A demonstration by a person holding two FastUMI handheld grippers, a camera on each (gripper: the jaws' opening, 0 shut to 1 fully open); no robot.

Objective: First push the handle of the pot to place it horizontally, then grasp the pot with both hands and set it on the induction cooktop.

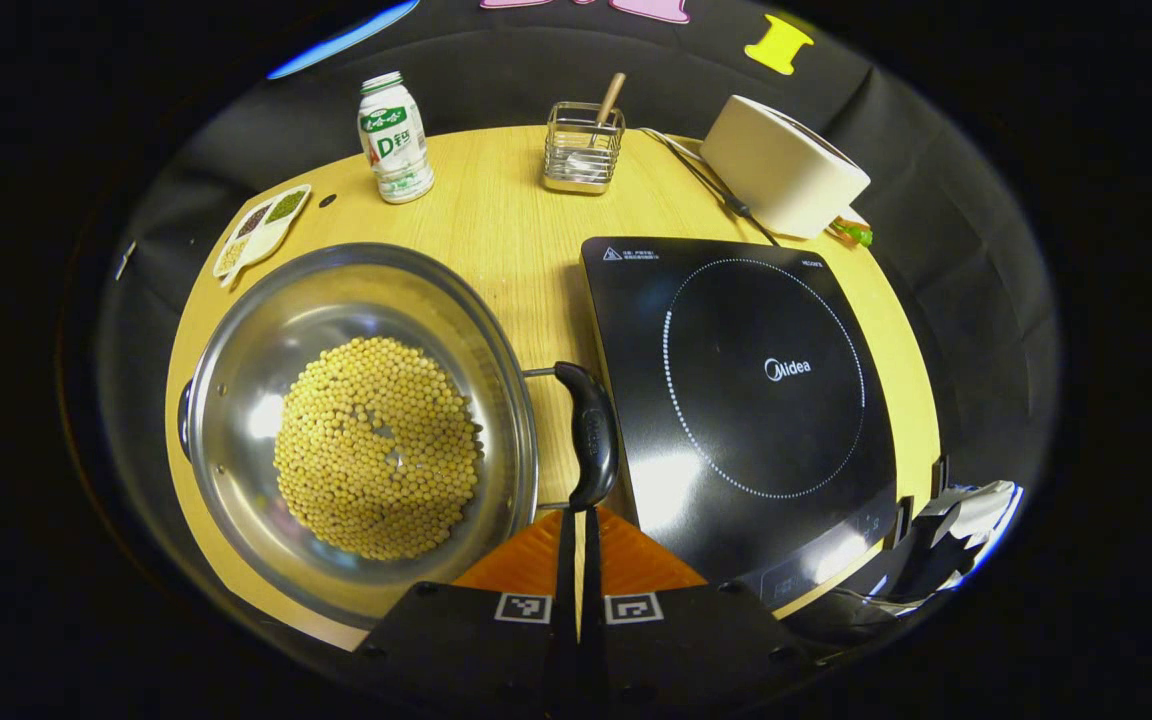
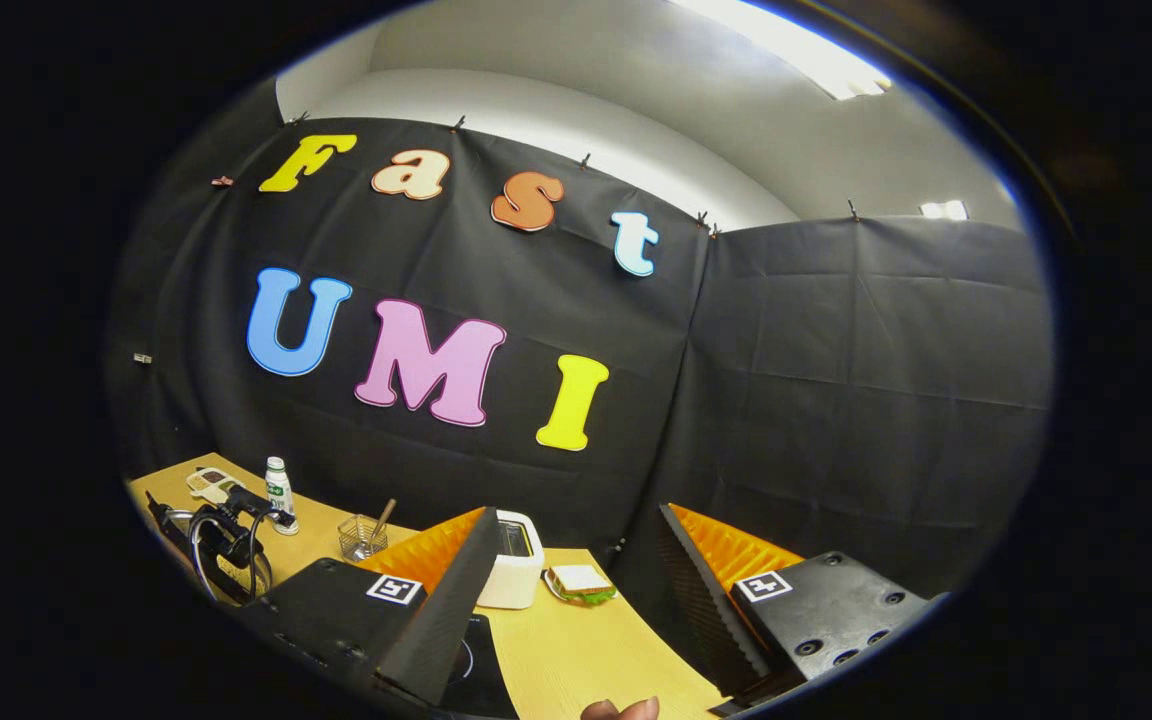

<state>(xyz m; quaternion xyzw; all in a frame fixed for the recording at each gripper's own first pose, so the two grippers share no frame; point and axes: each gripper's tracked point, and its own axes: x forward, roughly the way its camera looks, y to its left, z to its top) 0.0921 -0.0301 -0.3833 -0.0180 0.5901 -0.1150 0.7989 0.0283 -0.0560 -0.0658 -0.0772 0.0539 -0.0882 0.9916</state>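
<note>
In the left gripper view, a steel pot (image 1: 236, 400) holding soybeans (image 1: 376, 460) stands on the wooden table, left of the black induction cooktop (image 1: 746, 390). Its black handle (image 1: 591, 435) hangs on wire arms at the pot's right side, between pot and cooktop. My left gripper (image 1: 581, 520) is shut with nothing between its fingers, and its tips meet the near end of that handle. In the right gripper view, my right gripper (image 2: 576, 512) is open and raised, facing the booth wall. The left gripper (image 2: 226, 540) shows small at the far left there.
At the table's back stand a drink bottle (image 1: 396, 140), a wire basket (image 1: 583, 150) with a stick in it and a white toaster (image 1: 781, 165) with its cord. A small tray of beans (image 1: 261, 230) lies back left. A sandwich (image 2: 581, 582) lies beside the toaster (image 2: 516, 560).
</note>
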